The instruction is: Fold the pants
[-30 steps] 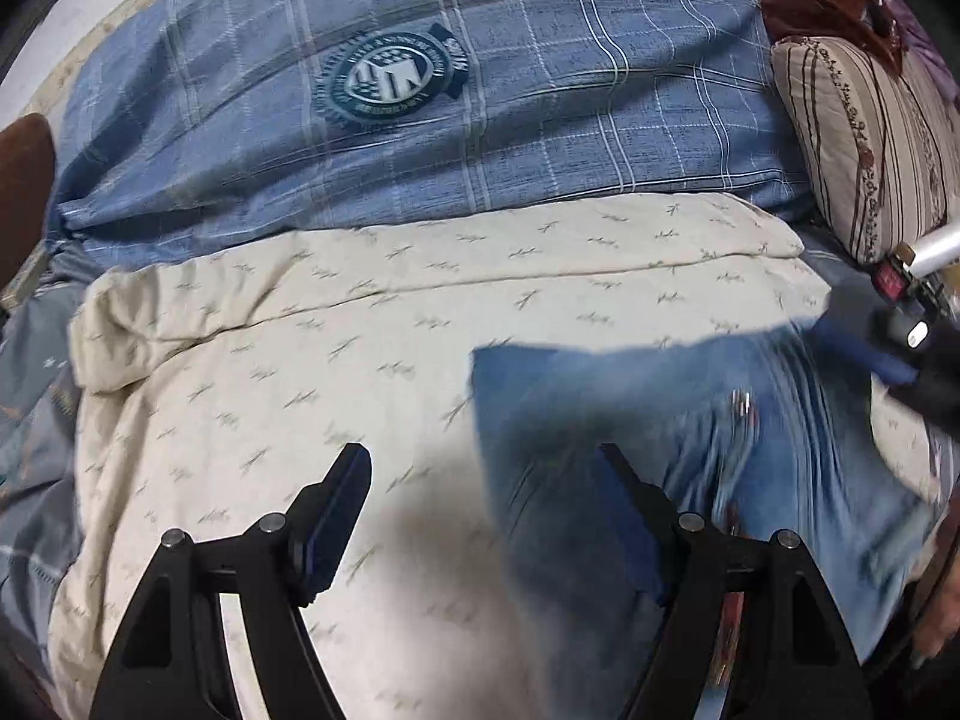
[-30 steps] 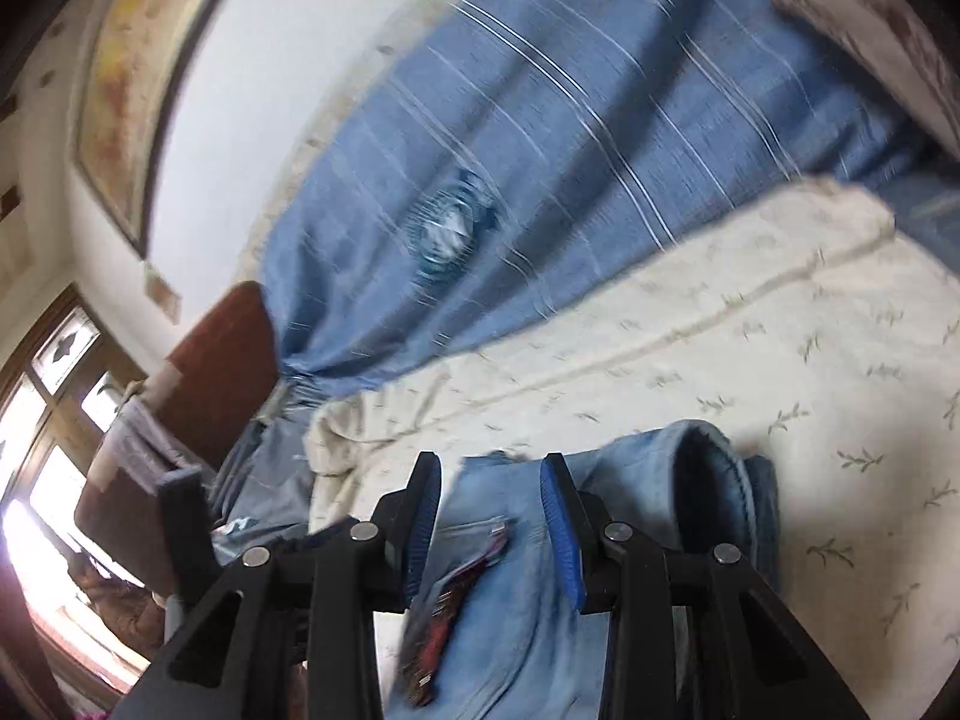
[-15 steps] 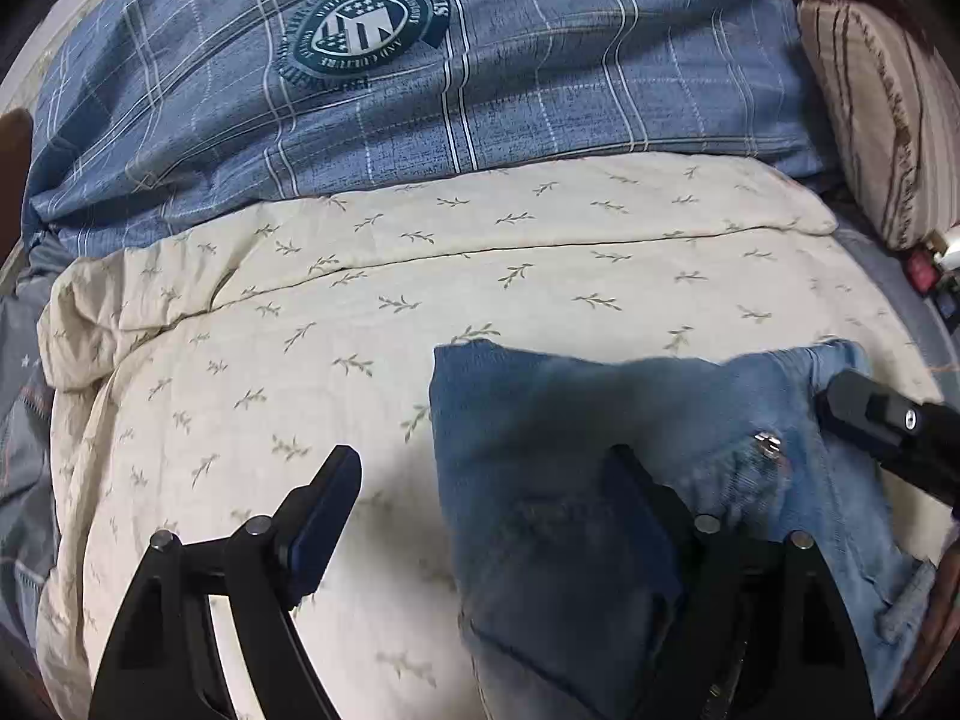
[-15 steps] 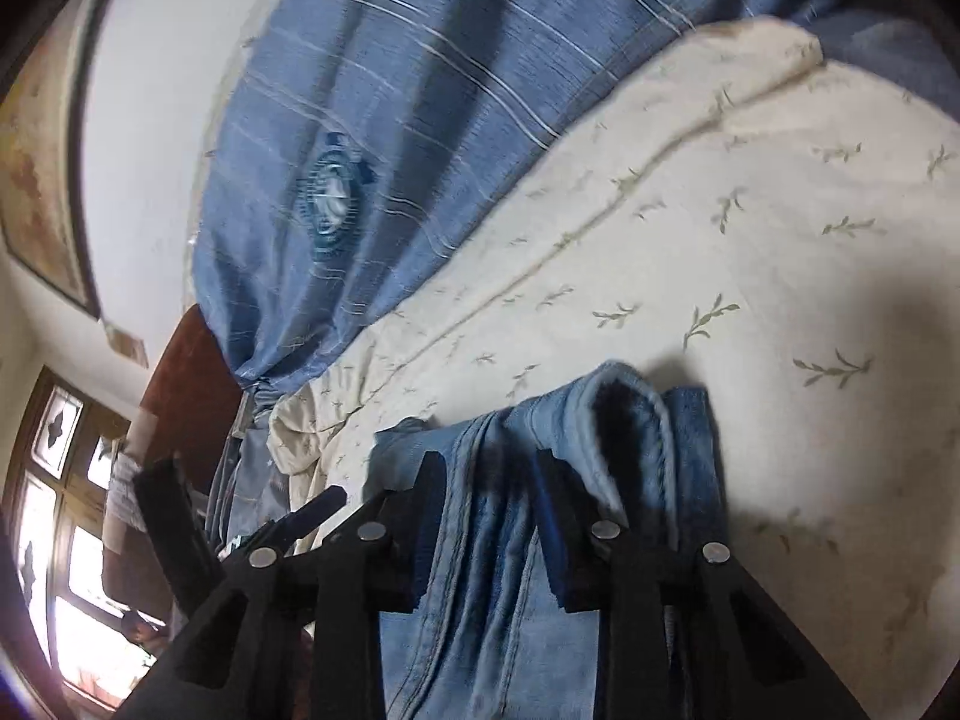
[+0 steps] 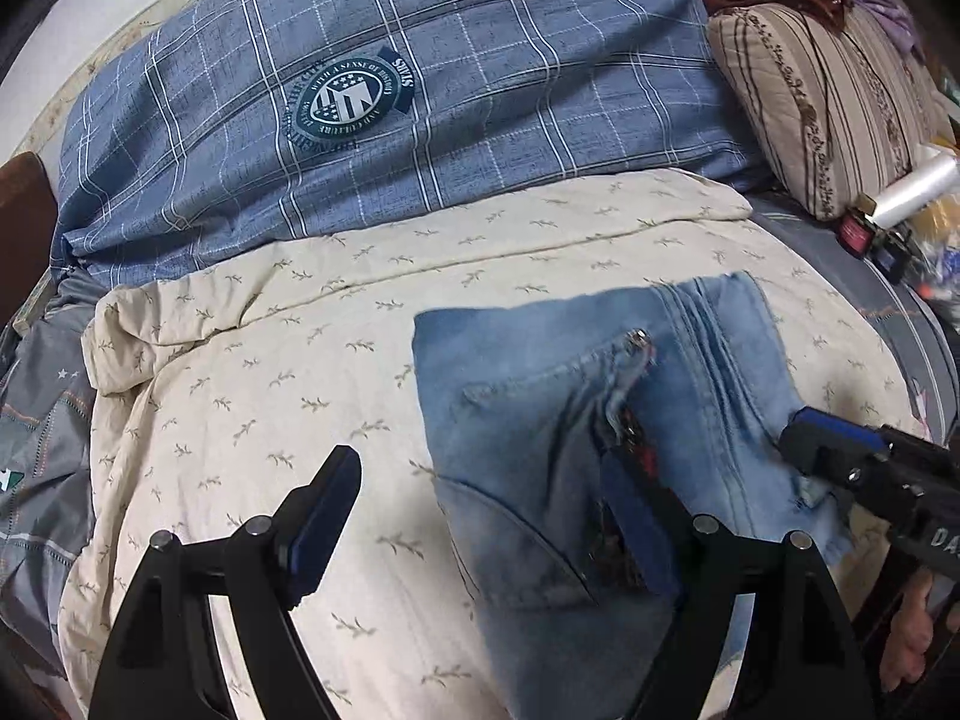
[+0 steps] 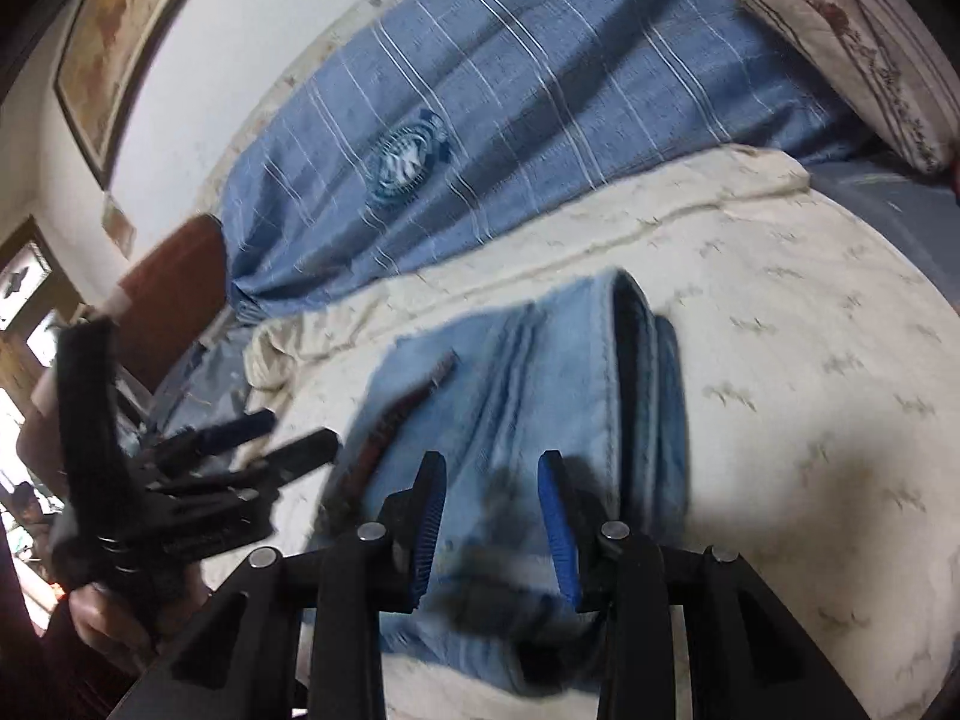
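Observation:
The light blue jeans [image 5: 576, 384] lie folded in a thick stack on the cream leaf-print blanket [image 5: 288, 372], zipper side up. They also show in the right wrist view [image 6: 540, 384], with the folded layers visible at the right edge. My left gripper [image 5: 480, 516] is open, its right finger over the jeans' near left part and its left finger over the blanket. My right gripper [image 6: 492, 516] is open just above the near edge of the jeans. It also shows at the right in the left wrist view [image 5: 840, 450].
A blue plaid pillow [image 5: 384, 96] lies behind the blanket. A striped beige cushion [image 5: 822, 96] and small items including a white roll [image 5: 912, 186] sit at the far right. A brown headboard [image 6: 174, 294] and a window are to the left.
Both grippers have pulled back from the jeans. The right gripper's jaws have opened wider and let go of the folded edge, and the jeans now lie flat.

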The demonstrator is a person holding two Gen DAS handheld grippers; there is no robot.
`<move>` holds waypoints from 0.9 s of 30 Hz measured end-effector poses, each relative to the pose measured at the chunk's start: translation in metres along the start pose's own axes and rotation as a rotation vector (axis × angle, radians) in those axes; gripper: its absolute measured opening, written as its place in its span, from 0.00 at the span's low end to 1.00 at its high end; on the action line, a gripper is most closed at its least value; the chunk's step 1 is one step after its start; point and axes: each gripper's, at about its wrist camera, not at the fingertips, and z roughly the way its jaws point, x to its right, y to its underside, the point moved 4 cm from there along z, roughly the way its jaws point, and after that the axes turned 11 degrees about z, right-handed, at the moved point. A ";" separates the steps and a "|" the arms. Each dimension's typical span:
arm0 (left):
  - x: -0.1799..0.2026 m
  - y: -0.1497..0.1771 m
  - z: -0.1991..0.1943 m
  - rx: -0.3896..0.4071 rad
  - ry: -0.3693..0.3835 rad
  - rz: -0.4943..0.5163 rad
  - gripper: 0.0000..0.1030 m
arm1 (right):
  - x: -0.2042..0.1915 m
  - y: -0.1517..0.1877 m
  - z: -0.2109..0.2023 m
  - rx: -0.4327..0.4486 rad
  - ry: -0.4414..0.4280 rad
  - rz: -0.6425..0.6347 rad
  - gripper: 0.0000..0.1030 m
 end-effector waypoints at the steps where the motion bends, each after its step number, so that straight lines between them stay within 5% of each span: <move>1: 0.002 0.001 -0.001 0.000 0.001 0.003 0.81 | 0.002 0.003 0.000 -0.007 0.007 0.007 0.34; 11: 0.007 0.017 0.005 -0.029 0.018 -0.002 0.81 | 0.013 0.028 -0.010 -0.023 0.052 0.007 0.35; 20: 0.007 0.022 0.015 -0.047 -0.028 -0.015 0.97 | 0.026 0.032 0.001 -0.055 0.030 0.054 0.35; 27: 0.006 0.022 0.015 -0.047 -0.039 -0.016 0.98 | 0.030 0.033 0.005 -0.056 0.021 0.052 0.35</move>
